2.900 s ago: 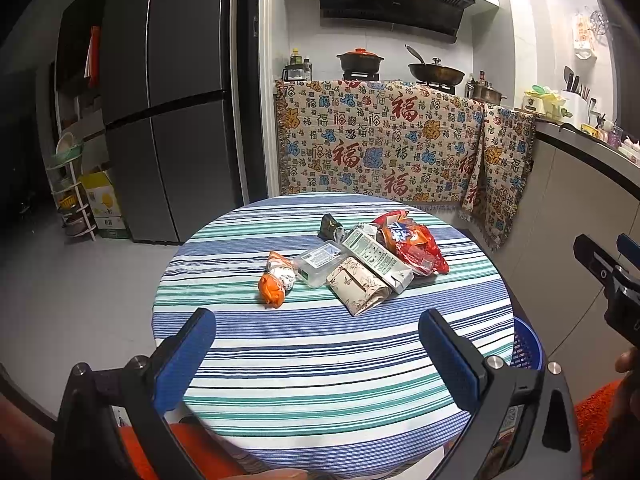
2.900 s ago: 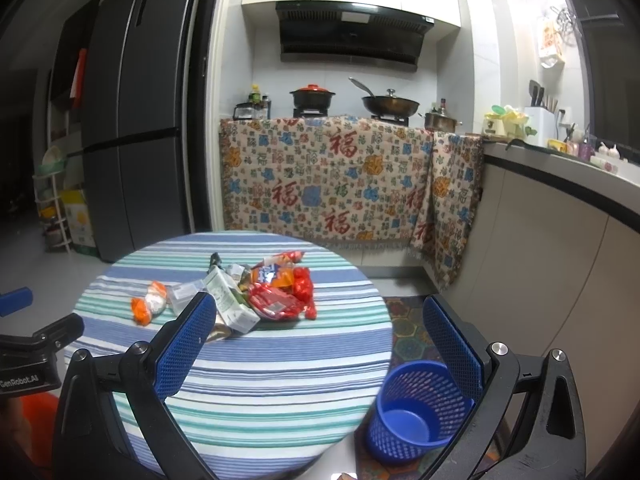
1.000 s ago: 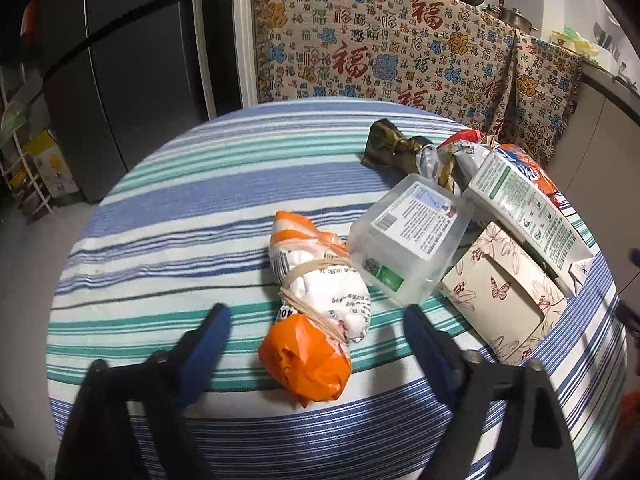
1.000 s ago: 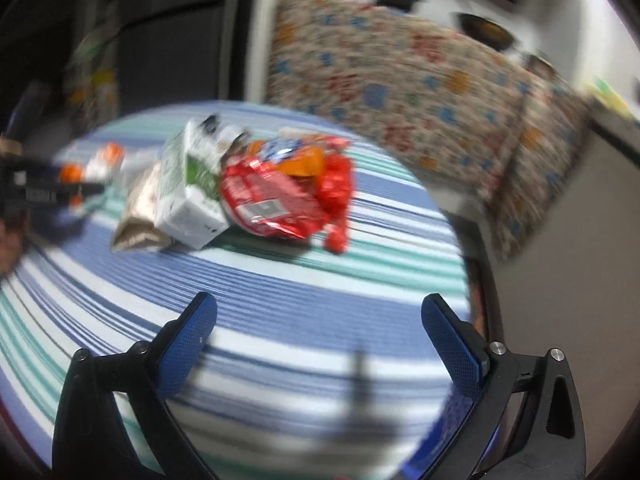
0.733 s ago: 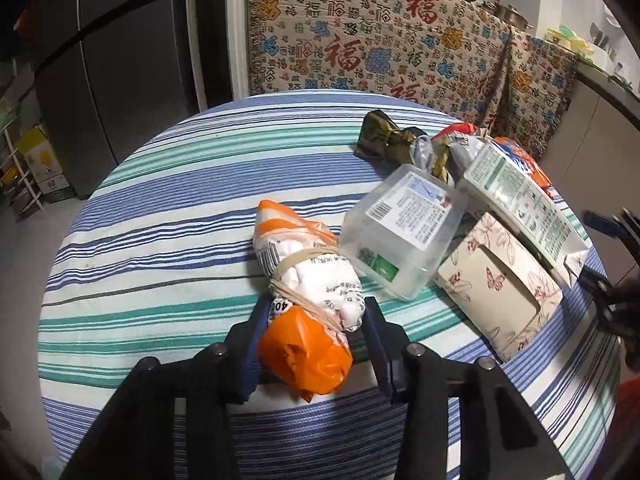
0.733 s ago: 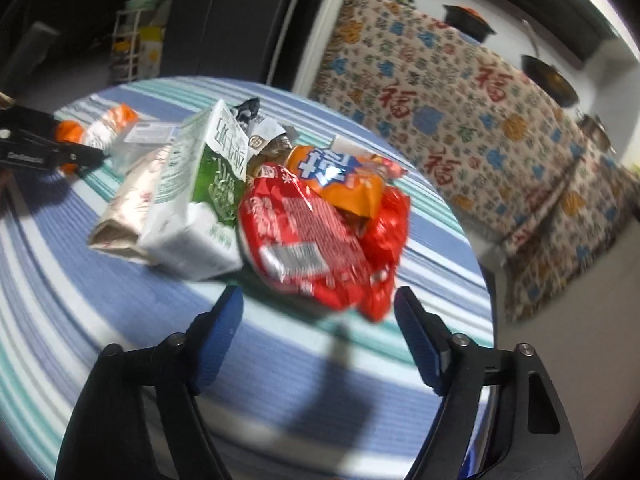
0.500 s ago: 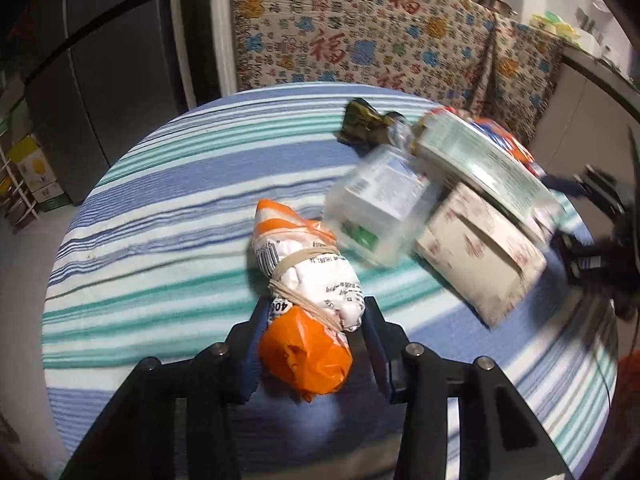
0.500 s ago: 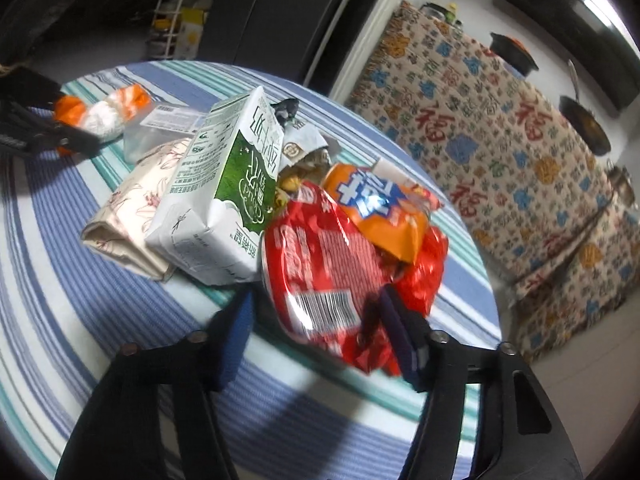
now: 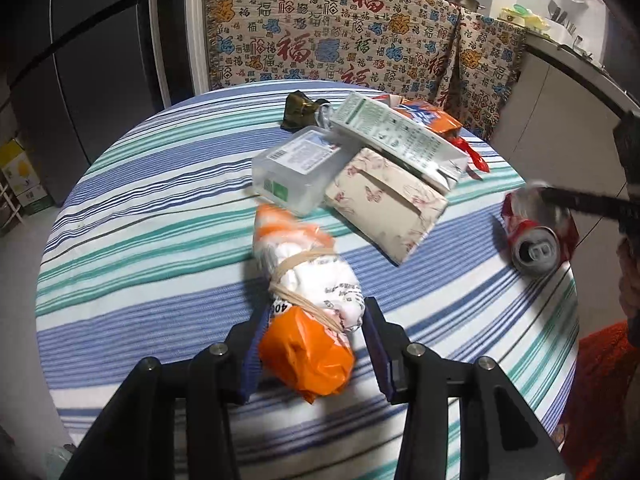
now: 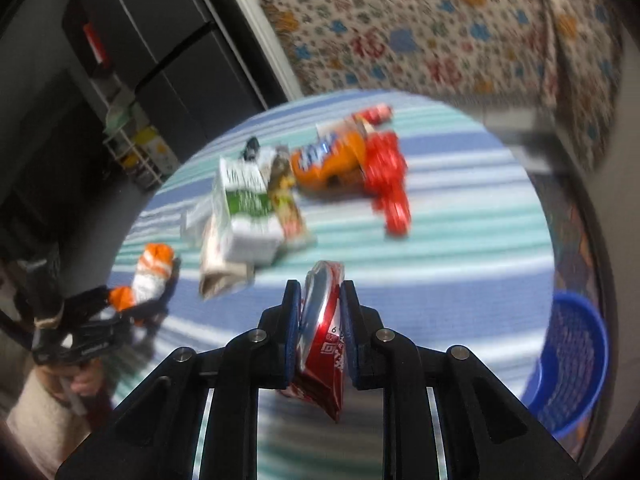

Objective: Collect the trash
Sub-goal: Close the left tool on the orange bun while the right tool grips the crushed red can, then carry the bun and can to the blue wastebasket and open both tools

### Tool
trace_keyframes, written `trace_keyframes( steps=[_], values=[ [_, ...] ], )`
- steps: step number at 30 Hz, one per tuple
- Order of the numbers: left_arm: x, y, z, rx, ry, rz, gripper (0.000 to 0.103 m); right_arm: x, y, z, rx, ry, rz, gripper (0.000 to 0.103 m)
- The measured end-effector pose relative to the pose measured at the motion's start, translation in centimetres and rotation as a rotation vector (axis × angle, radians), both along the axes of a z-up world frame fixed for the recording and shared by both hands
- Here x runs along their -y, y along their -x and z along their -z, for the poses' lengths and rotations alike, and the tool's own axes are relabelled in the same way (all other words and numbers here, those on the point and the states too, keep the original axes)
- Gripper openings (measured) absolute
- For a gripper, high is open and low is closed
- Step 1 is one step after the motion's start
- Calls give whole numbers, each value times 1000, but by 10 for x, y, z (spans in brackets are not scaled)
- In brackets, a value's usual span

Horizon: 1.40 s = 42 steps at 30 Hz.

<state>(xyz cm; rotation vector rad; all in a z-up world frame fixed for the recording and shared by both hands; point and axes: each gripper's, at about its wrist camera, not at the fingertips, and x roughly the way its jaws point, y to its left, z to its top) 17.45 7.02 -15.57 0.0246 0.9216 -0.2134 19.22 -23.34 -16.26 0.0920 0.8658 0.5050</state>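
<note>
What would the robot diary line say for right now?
left tongs: shut on orange bag | right tongs: shut on red can | blue basket: beside table

Motion blur smears the trash pile (image 10: 288, 196) beyond the right tongs (image 10: 320, 320); the blue basket (image 10: 576, 364) to their right is cut off.

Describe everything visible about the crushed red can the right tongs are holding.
The crushed red can looks like thin, flattened, creased aluminium, red with white lettering. Its silver top with the pull-tab opening shows in the left wrist view. The right tongs are shut on its flat sides, blue pads touching both faces. It seems held above the striped tablecloth, near the table's edge on the blue basket side.
</note>
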Motion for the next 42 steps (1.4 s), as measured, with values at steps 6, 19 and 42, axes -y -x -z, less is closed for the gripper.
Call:
trace_keyframes(
  steps=[6, 19, 42],
  values=[
    [6, 7, 6, -11, 0, -3, 58, 8, 21, 5, -7, 30, -13, 24],
    [0, 7, -2, -33, -5, -2, 58, 7, 36, 8, 3, 87, -79, 22],
    [89, 17, -36, 21, 59, 77, 40, 38, 41, -28, 124, 58, 52, 20]
  ],
)
